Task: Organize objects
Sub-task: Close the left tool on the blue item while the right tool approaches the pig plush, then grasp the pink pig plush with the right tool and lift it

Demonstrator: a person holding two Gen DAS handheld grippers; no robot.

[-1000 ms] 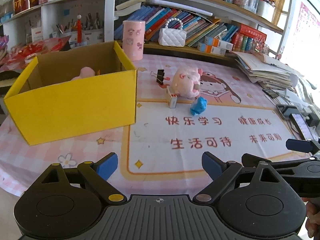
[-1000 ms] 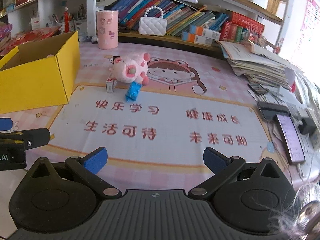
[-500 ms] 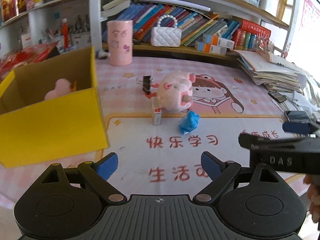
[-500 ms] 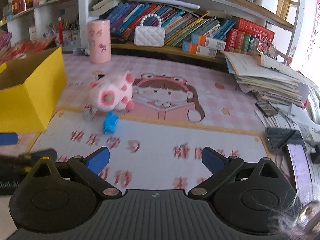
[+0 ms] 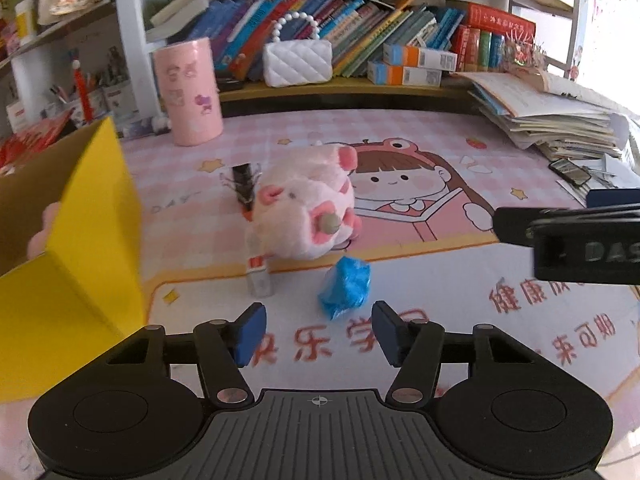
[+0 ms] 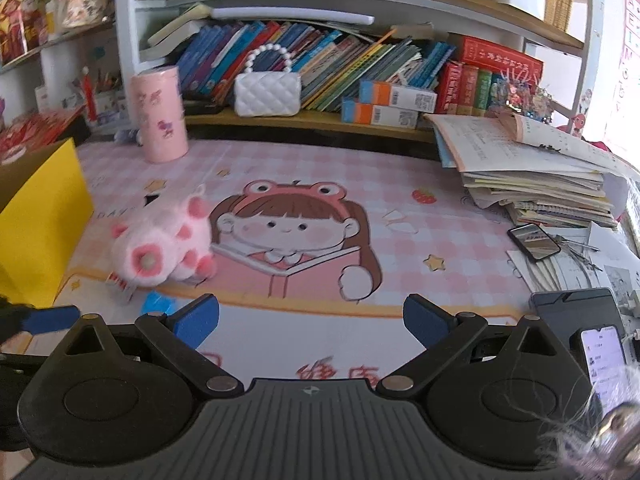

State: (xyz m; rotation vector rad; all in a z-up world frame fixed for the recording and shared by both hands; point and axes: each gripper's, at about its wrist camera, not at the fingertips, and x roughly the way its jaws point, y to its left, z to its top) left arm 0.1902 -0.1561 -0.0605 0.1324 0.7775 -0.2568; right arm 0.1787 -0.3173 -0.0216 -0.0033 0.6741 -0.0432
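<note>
A pink plush pig [image 5: 304, 216] [image 6: 160, 244] lies on the cartoon mat. In front of it are a crumpled blue packet [image 5: 345, 286] [image 6: 158, 304] and a small white box with a red label [image 5: 259, 276] [image 6: 120, 284]. A black binder clip [image 5: 243, 184] stands behind the pig. The yellow cardboard box [image 5: 80, 240] [image 6: 40, 216] sits at the left with a pink soft toy [image 5: 40, 236] inside. My left gripper [image 5: 318, 336] hovers just short of the blue packet, its jaws closing with nothing between them. My right gripper [image 6: 311, 320] is open and empty, right of the pig.
A pink cylinder tin [image 5: 188, 92] and a white quilted handbag [image 5: 298, 62] stand at the back under shelves of books. A tall stack of papers [image 5: 548, 120] and two phones [image 6: 534, 242] [image 6: 602, 352] crowd the right side.
Both grippers have moved forward and rightward toward the pig, and the yellow box has slid to the left edge of view. The left jaws have narrowed a good deal.
</note>
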